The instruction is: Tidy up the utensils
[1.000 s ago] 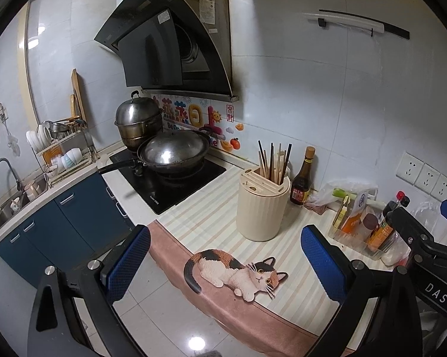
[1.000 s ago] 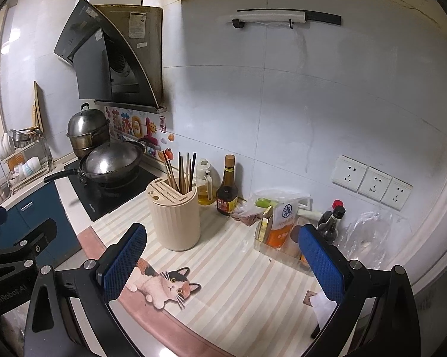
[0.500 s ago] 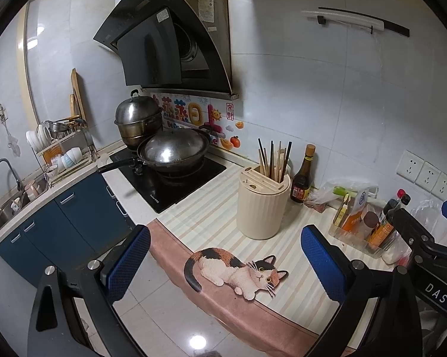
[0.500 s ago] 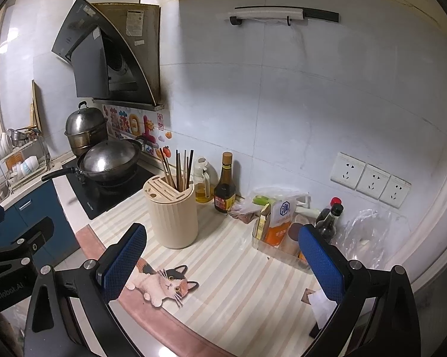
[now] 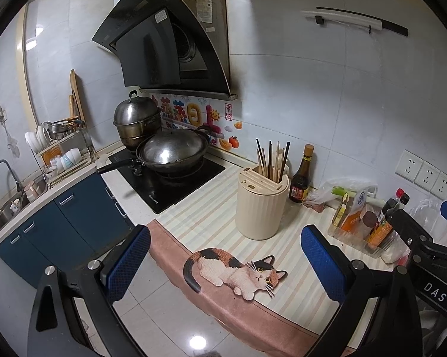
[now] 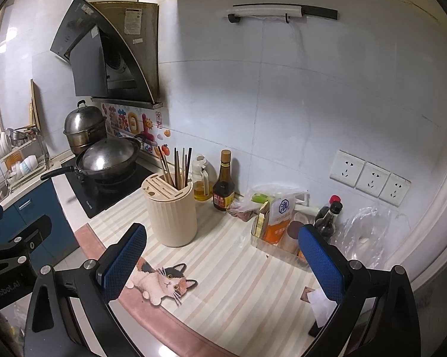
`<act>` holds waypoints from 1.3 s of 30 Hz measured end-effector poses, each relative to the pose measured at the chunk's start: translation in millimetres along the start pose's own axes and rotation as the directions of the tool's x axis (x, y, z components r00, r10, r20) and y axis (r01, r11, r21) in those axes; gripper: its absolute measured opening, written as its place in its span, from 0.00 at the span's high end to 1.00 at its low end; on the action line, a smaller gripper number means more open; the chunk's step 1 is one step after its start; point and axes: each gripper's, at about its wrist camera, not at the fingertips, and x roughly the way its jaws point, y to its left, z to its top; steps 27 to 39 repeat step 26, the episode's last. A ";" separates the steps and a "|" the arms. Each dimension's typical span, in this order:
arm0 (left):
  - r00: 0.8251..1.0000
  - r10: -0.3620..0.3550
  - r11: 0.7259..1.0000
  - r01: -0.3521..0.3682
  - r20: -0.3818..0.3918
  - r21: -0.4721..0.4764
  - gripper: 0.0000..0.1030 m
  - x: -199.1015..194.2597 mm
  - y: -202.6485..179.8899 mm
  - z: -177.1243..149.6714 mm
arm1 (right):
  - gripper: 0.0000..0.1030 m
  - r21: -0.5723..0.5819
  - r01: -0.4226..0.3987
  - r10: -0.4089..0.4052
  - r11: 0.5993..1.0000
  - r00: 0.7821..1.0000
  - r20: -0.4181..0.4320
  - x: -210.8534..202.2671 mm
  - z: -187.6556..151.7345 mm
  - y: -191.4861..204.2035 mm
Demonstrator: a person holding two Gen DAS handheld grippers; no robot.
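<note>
A cream ribbed utensil holder [image 5: 261, 205] stands on the striped counter mat, with several chopsticks [image 5: 271, 160] upright in it. It also shows in the right wrist view [image 6: 172, 211] with its chopsticks [image 6: 179, 167]. My left gripper [image 5: 224, 263] is open and empty, held in front of the counter edge, well short of the holder. My right gripper [image 6: 222, 260] is open and empty, above the mat to the right of the holder.
A wok [image 5: 172, 152] and steel pot [image 5: 136, 125] sit on the black hob [image 5: 169, 183]. A sauce bottle [image 5: 302, 178], a clear tray of condiments [image 5: 361, 226] and a dish rack [image 5: 61, 156] line the counter. A cat picture [image 5: 238, 269] marks the mat's front edge.
Both grippers have drifted slightly; the holder sits a little lower and nearer in the right wrist view. Both stay open and empty.
</note>
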 end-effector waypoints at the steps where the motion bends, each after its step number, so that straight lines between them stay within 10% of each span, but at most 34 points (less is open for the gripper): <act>1: 1.000 -0.001 1.000 0.001 0.000 0.000 0.00 0.5 -1.1 0.2 | 0.00 0.000 0.000 0.000 1.000 1.000 0.000 0.0 -0.4 0.1; 39: 1.000 -0.016 1.000 0.016 -0.005 0.005 0.00 2.1 1.7 0.2 | 0.00 0.000 0.003 -0.003 1.000 1.000 -0.006 4.4 1.4 -2.7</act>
